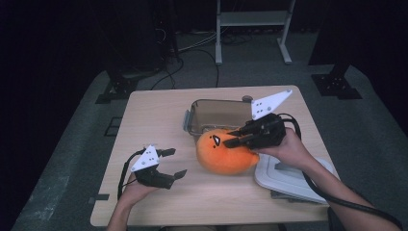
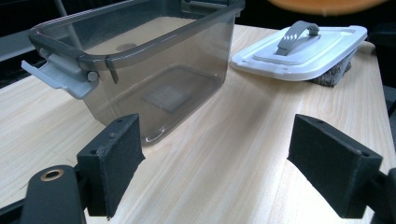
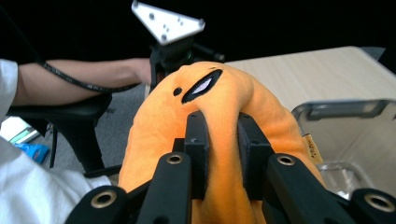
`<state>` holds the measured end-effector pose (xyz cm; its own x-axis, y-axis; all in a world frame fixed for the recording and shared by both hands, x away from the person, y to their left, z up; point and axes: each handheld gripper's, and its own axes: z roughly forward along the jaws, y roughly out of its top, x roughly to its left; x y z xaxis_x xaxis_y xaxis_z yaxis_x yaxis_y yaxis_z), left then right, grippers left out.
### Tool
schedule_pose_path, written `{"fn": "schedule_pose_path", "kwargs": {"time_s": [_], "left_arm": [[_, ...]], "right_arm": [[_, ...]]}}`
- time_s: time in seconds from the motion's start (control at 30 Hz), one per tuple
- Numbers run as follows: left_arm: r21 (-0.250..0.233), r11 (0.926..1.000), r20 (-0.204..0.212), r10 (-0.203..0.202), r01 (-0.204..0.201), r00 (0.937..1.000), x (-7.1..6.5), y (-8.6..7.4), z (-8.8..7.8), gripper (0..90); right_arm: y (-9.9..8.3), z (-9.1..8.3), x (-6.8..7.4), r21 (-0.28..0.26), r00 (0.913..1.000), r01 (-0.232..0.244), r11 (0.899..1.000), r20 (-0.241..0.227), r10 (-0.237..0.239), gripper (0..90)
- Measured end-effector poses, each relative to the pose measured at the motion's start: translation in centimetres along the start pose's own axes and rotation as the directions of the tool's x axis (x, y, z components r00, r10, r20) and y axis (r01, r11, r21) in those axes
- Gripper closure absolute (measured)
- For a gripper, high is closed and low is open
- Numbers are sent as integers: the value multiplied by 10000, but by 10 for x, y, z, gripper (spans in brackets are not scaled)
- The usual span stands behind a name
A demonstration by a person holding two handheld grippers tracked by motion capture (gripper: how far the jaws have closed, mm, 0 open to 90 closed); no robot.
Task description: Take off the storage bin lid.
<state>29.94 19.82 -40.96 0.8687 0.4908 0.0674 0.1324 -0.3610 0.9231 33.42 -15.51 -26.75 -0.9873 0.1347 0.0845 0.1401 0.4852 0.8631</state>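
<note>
An orange plush toy (image 1: 222, 151) with a small black face hangs just above the table's middle, pinched in my right gripper (image 1: 235, 139). In the right gripper view the two black pads (image 3: 198, 140) squeeze a fold of the orange plush toy (image 3: 219, 107). A clear grey plastic box (image 1: 216, 115) stands open behind the toy, with nothing inside it that I can see. My left gripper (image 1: 172, 162) rests at the front left of the table, jaws wide apart and nothing between them. In the left gripper view the clear grey box (image 2: 140, 70) stands just ahead of the left gripper (image 2: 233, 163).
The box's white lid (image 1: 288, 178) with a grey handle lies at the table's right front, on a dark pad; it is also in the left gripper view as the white lid (image 2: 303, 46). The light wood table (image 1: 154, 115) ends close on all sides. A metal stand (image 1: 252, 29) is beyond it.
</note>
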Motion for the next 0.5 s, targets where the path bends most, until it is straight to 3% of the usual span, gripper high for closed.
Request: {"fn": "schedule_pose_path", "kwargs": {"time_s": [0.27,0.5], "left_arm": [[39,10000,-23,39,-39,10000,1,0,-1,148],[101,9999,-20,42,-42,10000,0,-2,-2,141]], "right_arm": [[23,-6,-13,85,9997,111,9999,229,-113,766],[28,-2,-26,47,9998,-95,9999,167,95,766]]}}
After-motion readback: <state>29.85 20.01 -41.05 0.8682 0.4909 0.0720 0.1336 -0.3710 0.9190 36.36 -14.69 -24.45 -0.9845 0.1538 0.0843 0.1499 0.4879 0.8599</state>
